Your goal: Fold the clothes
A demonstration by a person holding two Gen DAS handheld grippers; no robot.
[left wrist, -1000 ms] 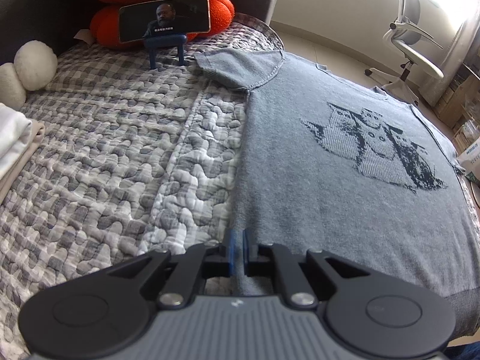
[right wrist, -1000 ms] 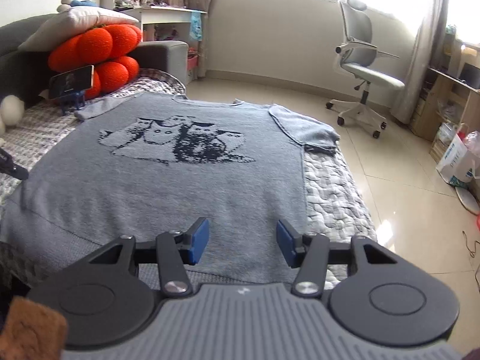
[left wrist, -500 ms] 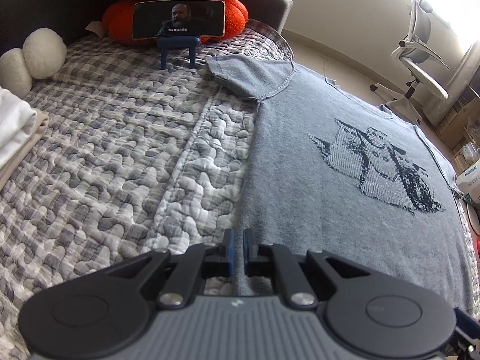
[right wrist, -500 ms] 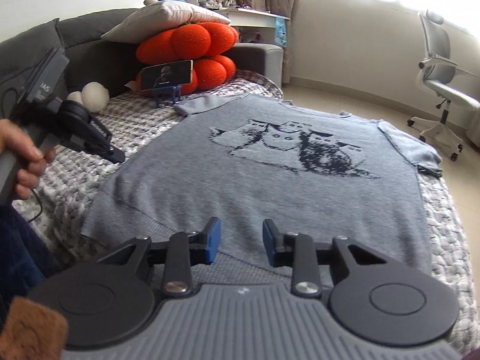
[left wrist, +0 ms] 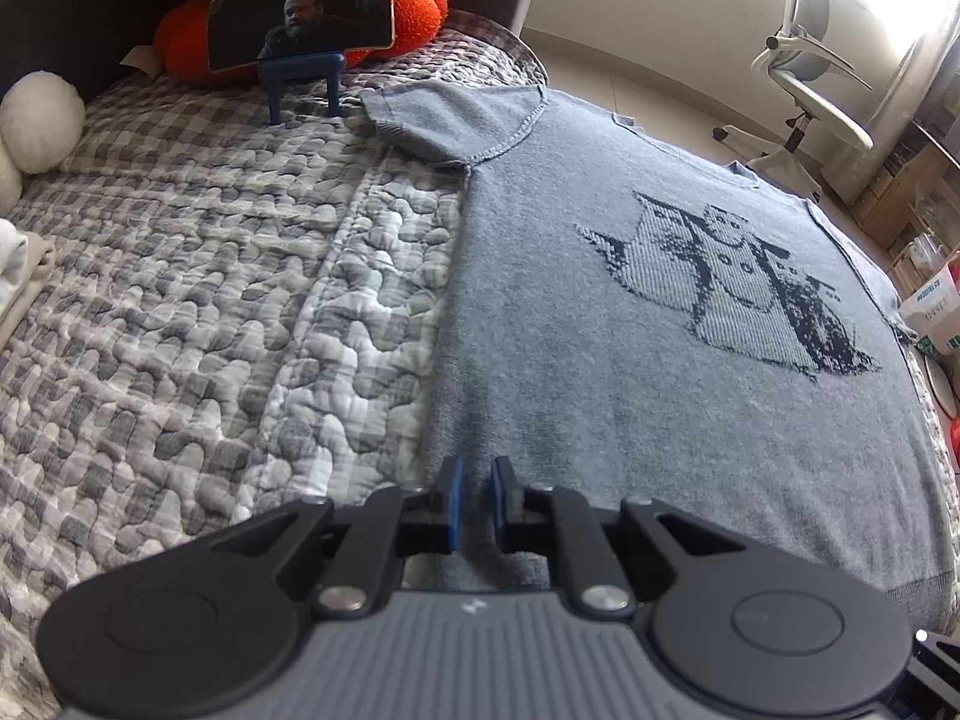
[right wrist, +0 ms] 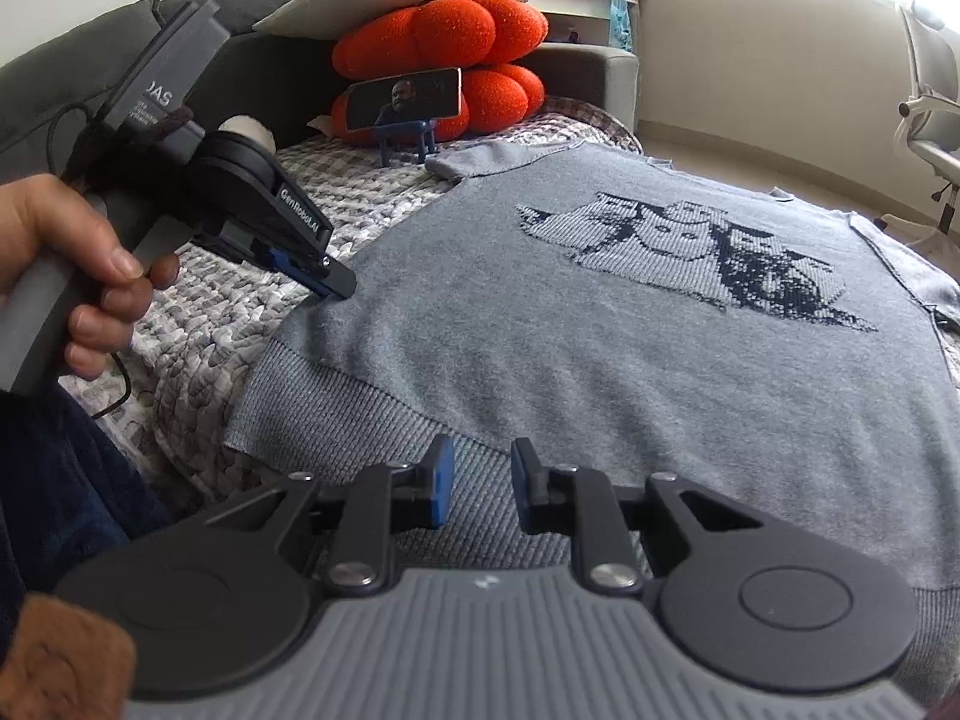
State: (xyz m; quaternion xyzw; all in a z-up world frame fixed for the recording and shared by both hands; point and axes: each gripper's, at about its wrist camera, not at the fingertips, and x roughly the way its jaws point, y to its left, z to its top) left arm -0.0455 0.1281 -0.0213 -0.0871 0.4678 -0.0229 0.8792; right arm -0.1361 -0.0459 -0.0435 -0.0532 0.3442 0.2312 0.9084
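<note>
Knitwear lies flat on my quilted check bedspread (left wrist: 198,300): a grey sweater (left wrist: 600,372) with a pixelled cat motif and ribbed hem nearest me. My left gripper (left wrist: 476,501) hovers at its left edge, blue pads narrowly parted. My right gripper (right wrist: 482,489) sits over the hem, moderately open, holding nothing.

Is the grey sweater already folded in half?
No, the grey sweater lies spread flat on the bed, with its cat picture and both sleeves showing.
</note>
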